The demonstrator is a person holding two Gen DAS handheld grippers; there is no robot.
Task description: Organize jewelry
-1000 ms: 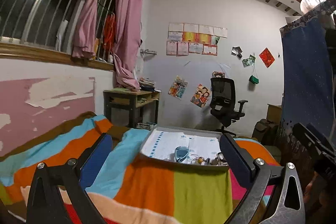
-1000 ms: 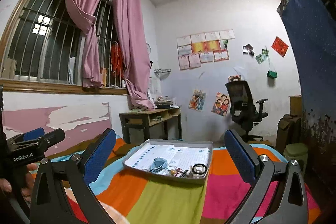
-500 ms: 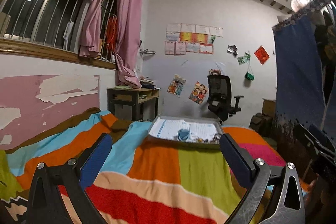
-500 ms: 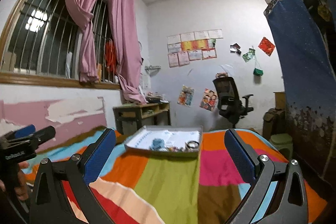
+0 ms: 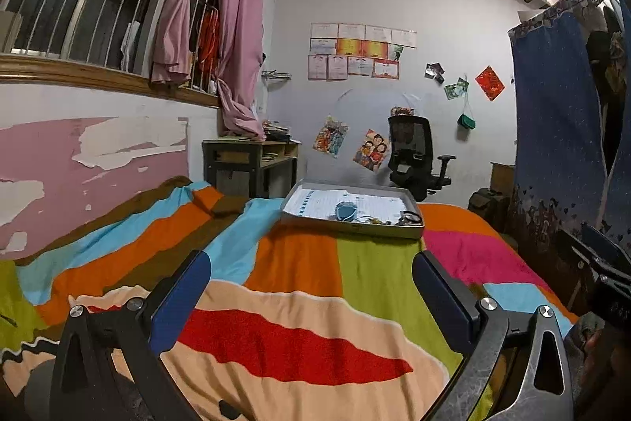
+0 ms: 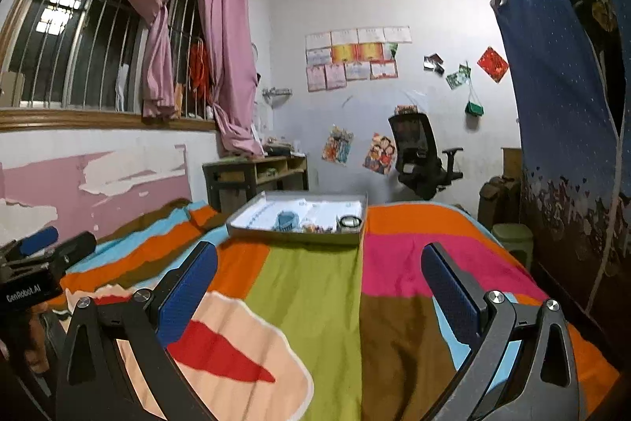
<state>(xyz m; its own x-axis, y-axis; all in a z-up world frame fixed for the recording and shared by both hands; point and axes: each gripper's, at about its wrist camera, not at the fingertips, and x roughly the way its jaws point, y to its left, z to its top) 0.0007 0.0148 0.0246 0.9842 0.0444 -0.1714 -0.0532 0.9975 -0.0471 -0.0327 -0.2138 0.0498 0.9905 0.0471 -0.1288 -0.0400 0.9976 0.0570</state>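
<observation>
A shallow grey tray (image 5: 378, 231) (image 6: 292, 237) lined with white paper lies at the far end of the bed. In it sit a small blue container (image 5: 345, 211) (image 6: 287, 220), a dark ring-shaped bangle (image 5: 411, 215) (image 6: 350, 221) and a cluster of small jewelry pieces (image 5: 374, 221) (image 6: 313, 227), too small to tell apart. My left gripper (image 5: 309, 289) hangs open over the striped blanket, well short of the tray. My right gripper (image 6: 319, 283) is open too, equally far back, with nothing between its fingers.
A colourful striped blanket (image 5: 299, 287) covers the bed. Along the left runs a pink peeling wall (image 5: 90, 164) under a barred window. A wooden desk (image 5: 248, 164) and black office chair (image 5: 414, 156) stand beyond the bed. A blue curtain (image 5: 560, 152) hangs at right.
Both grippers have pulled back from the tray, which now looks smaller and farther off. More of the blanket shows in front. Both stay open.
</observation>
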